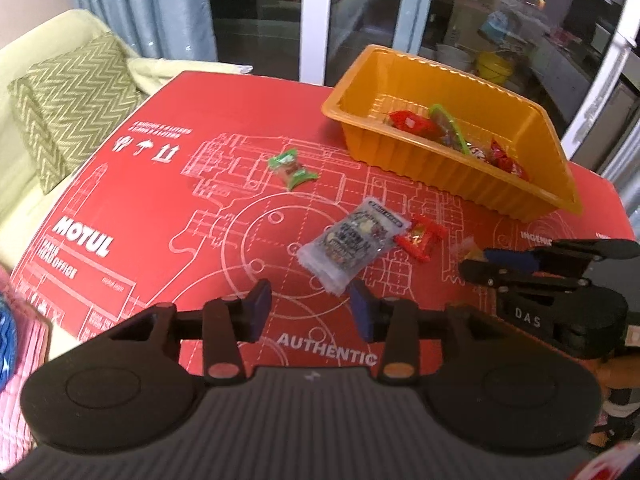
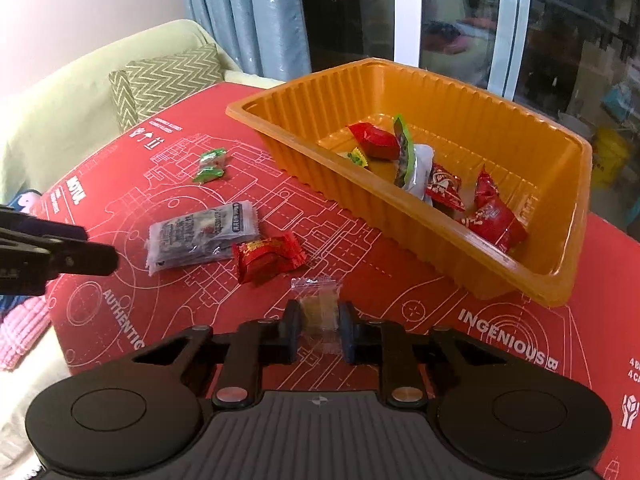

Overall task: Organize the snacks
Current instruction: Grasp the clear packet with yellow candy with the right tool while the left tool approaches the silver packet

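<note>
A clear-wrapped candy [image 2: 319,307] on the red carton [image 2: 400,288] is being pinched by the right gripper [image 2: 320,334]; it is best being lifted straight before being carried to the orange tray [image 2: 460,240]. The left gripper [image 1: 310,308] is being held open, empty.

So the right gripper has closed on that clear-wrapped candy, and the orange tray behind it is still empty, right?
Not quite. The right gripper has closed on the clear-wrapped candy, but the orange tray is not empty: the right wrist view shows several wrapped snacks in it, mostly red ones.
</note>
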`<state>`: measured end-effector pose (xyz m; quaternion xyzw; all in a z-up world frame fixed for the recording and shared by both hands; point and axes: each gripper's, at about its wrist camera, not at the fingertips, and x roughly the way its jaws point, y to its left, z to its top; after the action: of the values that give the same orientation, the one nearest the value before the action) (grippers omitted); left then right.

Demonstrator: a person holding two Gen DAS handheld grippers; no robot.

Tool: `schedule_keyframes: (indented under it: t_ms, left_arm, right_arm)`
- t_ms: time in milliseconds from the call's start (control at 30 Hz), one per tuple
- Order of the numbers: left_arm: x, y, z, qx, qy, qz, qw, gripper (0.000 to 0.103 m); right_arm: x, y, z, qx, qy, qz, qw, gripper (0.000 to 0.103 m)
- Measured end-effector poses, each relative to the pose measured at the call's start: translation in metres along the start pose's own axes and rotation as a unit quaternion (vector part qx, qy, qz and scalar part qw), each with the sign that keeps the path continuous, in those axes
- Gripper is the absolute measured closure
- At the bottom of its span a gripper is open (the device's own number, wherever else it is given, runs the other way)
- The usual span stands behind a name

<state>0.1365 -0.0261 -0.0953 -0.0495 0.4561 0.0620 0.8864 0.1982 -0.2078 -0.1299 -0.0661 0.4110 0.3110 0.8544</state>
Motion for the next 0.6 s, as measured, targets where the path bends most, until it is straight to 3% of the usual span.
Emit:
schedule_keyframes:
  t_ms: [367, 600]
  left_arm:
    - [0.032, -0.012, 0.019, 0.098, 0.004, -0.034, 0.9946, 0.052]
    - [0.052, -0.017, 0.028, 0.13, 0.016, -0.053, 0.99, 0.051]
  right_arm:
    - [-0.023, -0.022, -0.001, 0.073, -0.007, -0.002, 0.997, 0.082]
    - [-0.036, -0.037, -0.006, 0.111, -0.009, -0.016, 0.994, 0.082]
